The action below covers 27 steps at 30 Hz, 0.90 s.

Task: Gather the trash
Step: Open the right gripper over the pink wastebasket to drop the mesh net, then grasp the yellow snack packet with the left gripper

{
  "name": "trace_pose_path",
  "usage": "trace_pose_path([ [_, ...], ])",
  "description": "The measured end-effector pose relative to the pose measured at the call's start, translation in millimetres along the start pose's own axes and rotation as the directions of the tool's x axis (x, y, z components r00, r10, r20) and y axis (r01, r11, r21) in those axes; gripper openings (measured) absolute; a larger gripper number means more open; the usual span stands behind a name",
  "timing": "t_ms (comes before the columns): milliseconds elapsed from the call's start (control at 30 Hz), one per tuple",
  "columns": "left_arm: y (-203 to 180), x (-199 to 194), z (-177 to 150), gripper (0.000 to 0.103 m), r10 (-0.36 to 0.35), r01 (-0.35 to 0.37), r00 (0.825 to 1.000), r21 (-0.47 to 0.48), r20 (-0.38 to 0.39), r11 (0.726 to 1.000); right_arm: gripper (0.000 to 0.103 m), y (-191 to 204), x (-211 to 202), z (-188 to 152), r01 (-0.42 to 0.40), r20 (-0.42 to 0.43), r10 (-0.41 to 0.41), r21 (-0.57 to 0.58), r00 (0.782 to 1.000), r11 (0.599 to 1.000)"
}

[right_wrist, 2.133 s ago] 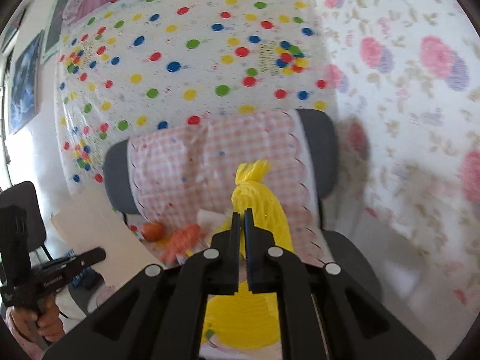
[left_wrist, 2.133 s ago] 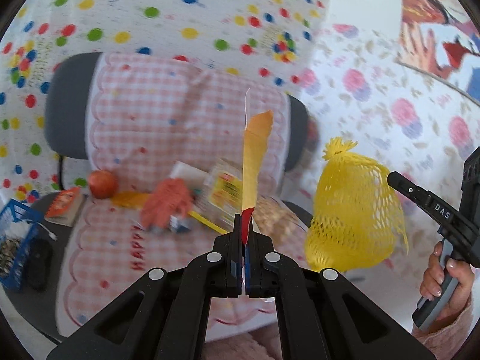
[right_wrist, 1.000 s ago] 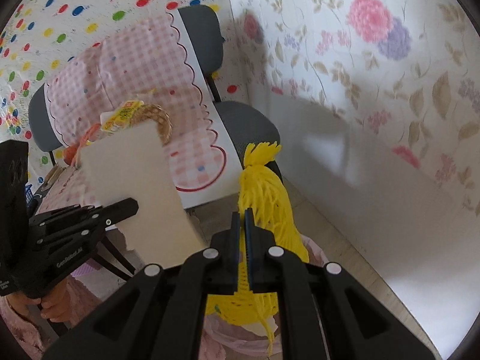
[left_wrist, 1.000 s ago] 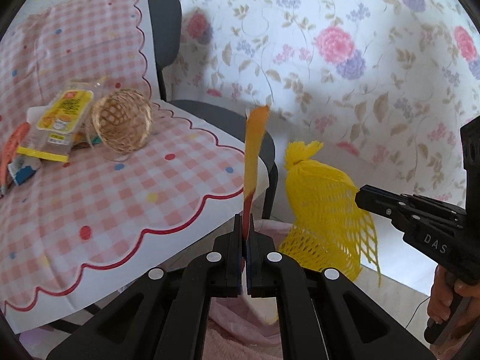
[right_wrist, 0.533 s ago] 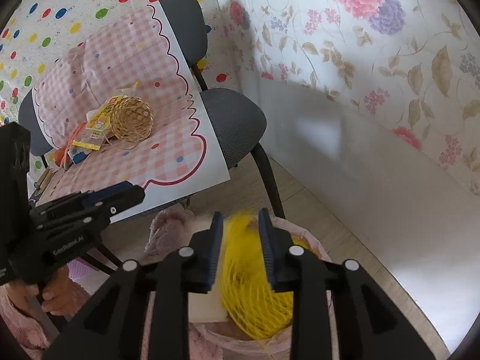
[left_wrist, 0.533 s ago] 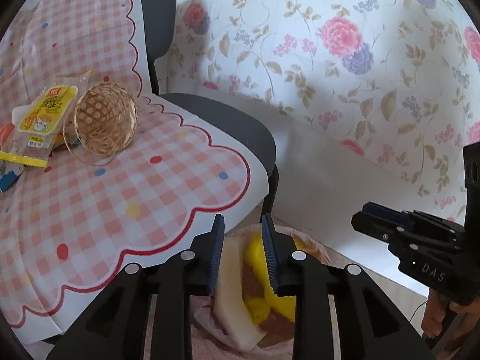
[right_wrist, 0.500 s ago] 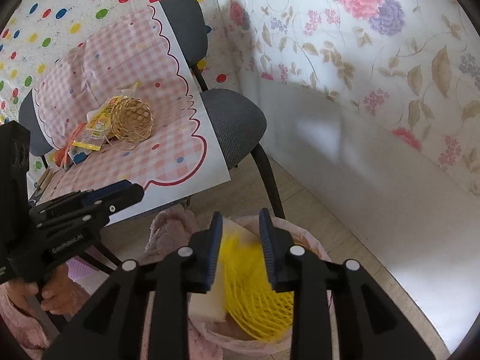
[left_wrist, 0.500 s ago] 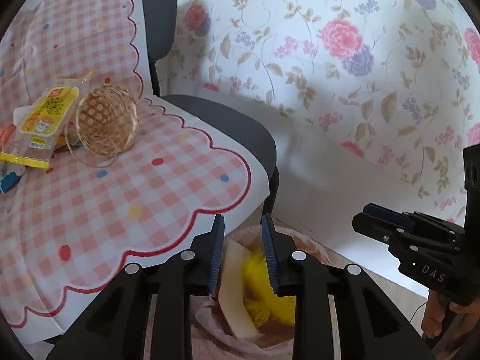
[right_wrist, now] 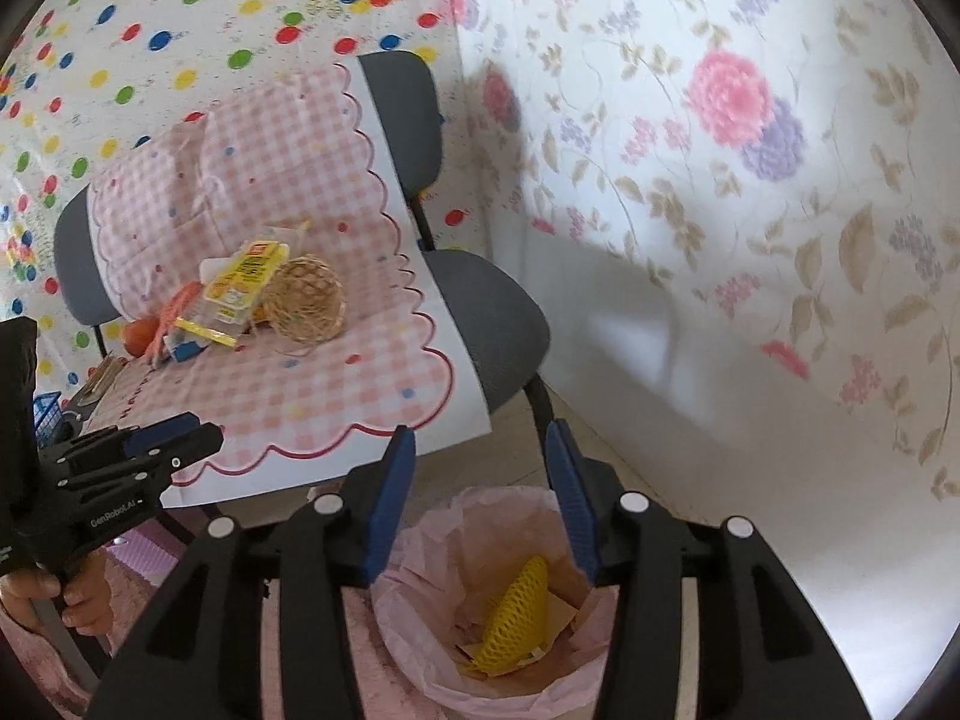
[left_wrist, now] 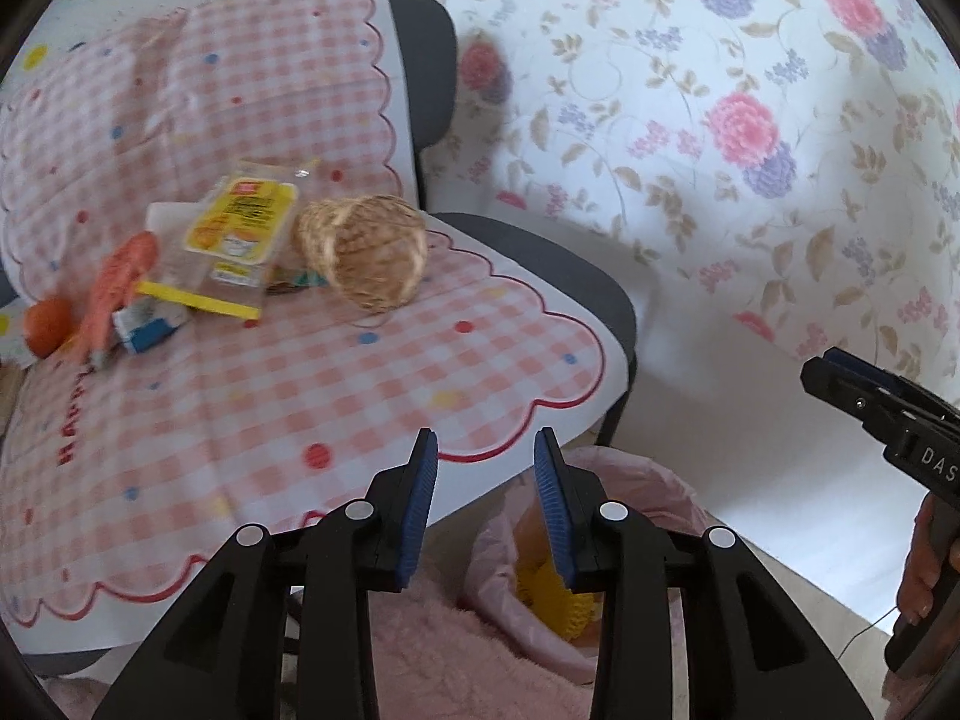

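Right claw [right_wrist: 480, 480] fingers apart, empty, above pink-lined bin [right_wrist: 420, 546], yellow net [right_wrist: 516, 618] and paper scraps inside bin, left claw [left_wrist: 485, 492] apart, empty, beyond it chair [left_wrist: 576, 276] with checked cloth [left_wrist: 240, 396], wicker ball [left_wrist: 366, 258], snack packet [left_wrist: 240, 228], orange [left_wrist: 45, 324].

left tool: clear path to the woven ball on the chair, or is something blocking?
Probably yes. The left tool is open and empty, and the woven ball sits exposed on the checked cloth ahead of it, with bare cloth between. The snack packet lies close beside the ball, so approach from the near side.
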State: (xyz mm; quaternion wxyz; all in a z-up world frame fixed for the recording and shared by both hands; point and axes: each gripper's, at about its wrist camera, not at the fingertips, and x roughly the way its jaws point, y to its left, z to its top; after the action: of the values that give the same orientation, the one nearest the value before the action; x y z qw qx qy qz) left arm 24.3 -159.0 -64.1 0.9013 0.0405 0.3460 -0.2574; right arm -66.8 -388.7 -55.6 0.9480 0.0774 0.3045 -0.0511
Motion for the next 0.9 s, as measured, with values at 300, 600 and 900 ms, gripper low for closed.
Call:
trace_pose_path([
  [300, 42.6, -30.7, -1.0, 0.042, 0.060, -0.057, 0.998, -0.088, 0.033, 0.995, 0.045, 29.0, 6.0, 9.0, -0.073, -0.003, 0.073, -0.052, 0.997, 0.996],
  [600, 97.5, -45.4, -3.5, 0.053, 0.155, -0.144, 0.987, -0.191, 0.045, 0.971, 0.055, 66.8, 38.3, 26.4, -0.162, -0.037, 0.159, -0.110, 0.987, 0.981],
  [900, 142.5, -30.1, 26.7, 0.070, 0.221, -0.206, 0.974, -0.223, 0.047, 0.953, 0.063, 96.9, 83.7, 50.0, -0.197, -0.061, 0.189, -0.164, 0.980, 0.967],
])
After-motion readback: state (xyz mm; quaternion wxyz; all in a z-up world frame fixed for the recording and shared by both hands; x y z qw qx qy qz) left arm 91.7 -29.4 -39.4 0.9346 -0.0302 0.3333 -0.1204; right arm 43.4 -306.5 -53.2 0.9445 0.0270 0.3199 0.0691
